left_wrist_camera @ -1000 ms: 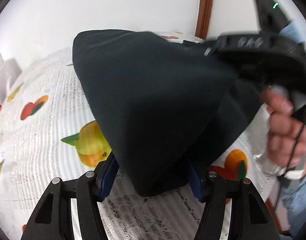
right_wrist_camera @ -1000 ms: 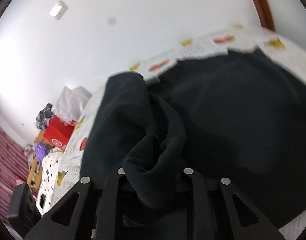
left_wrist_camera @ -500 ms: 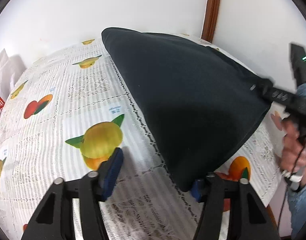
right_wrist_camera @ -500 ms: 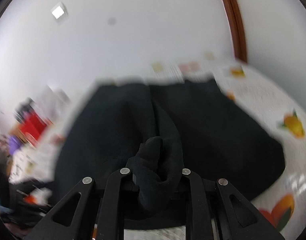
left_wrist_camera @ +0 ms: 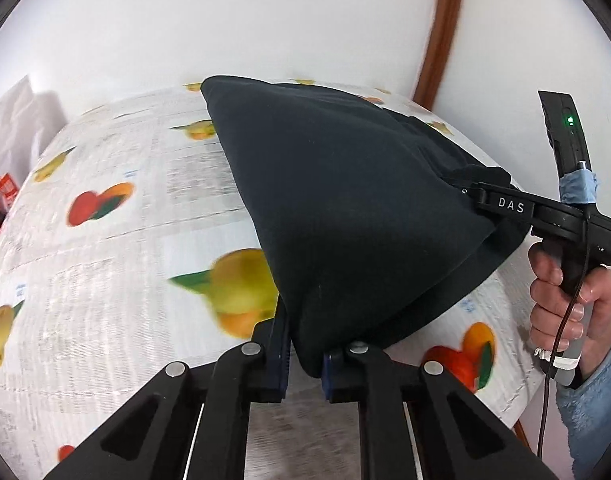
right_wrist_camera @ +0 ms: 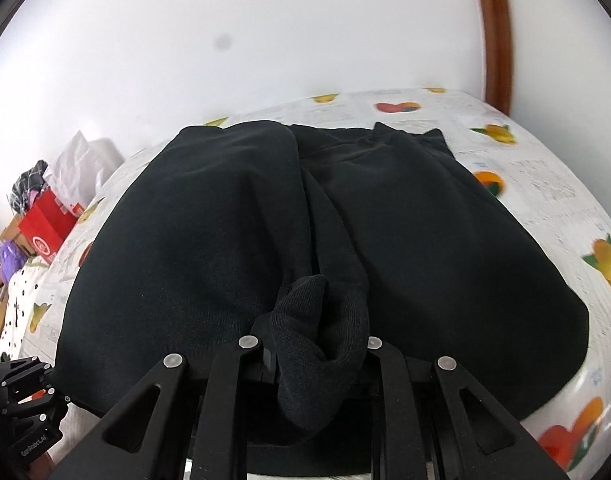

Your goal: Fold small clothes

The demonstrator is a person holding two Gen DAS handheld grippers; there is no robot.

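Observation:
A black garment (left_wrist_camera: 345, 208) lies spread on a fruit-print tablecloth (left_wrist_camera: 105, 240), its near edge lifted off the cloth. My left gripper (left_wrist_camera: 305, 360) is shut on its near corner. My right gripper (right_wrist_camera: 315, 356) is shut on a bunched ribbed edge of the same garment (right_wrist_camera: 425, 240), which fills most of the right wrist view. The right gripper also shows in the left wrist view (left_wrist_camera: 501, 204), gripping the garment's right side, held by a hand (left_wrist_camera: 565, 312). The left gripper shows at the lower left of the right wrist view (right_wrist_camera: 29, 412).
White walls stand behind the table, with a brown door frame (left_wrist_camera: 441, 32) at the right. White bags (right_wrist_camera: 81, 160), a red box (right_wrist_camera: 45, 228) and clutter sit off the table's left end. The table edge runs close at the right (left_wrist_camera: 517, 392).
My left gripper was open beside the garment's corner half a second ago and has now shut on it. The right gripper has kept its hold and drawn the garment flatter over the table.

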